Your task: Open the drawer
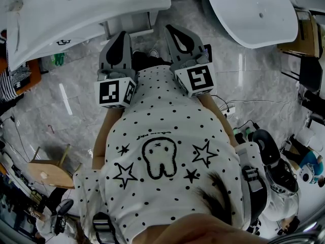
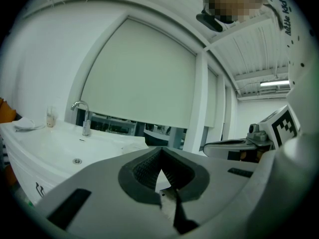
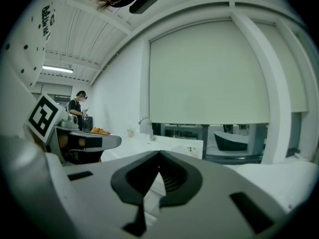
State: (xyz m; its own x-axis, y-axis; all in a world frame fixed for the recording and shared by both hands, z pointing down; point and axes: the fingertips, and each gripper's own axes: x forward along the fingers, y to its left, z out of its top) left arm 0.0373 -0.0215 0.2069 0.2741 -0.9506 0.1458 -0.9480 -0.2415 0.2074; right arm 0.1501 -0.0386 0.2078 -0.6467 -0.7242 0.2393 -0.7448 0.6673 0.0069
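Both grippers are held side by side in front of the person's spotted white shirt, above the marble floor. My left gripper points toward a white washbasin cabinet; its jaws are shut with nothing between them. My right gripper is beside it, jaws also shut and empty. The basin top with its tap lies ahead on the left in the left gripper view. I cannot make out a drawer front in any view. Neither gripper touches the cabinet.
A white bathtub stands at the upper right. A wooden stool is at the lower left. Cables run over the floor on the right. A person stands far back beside a counter.
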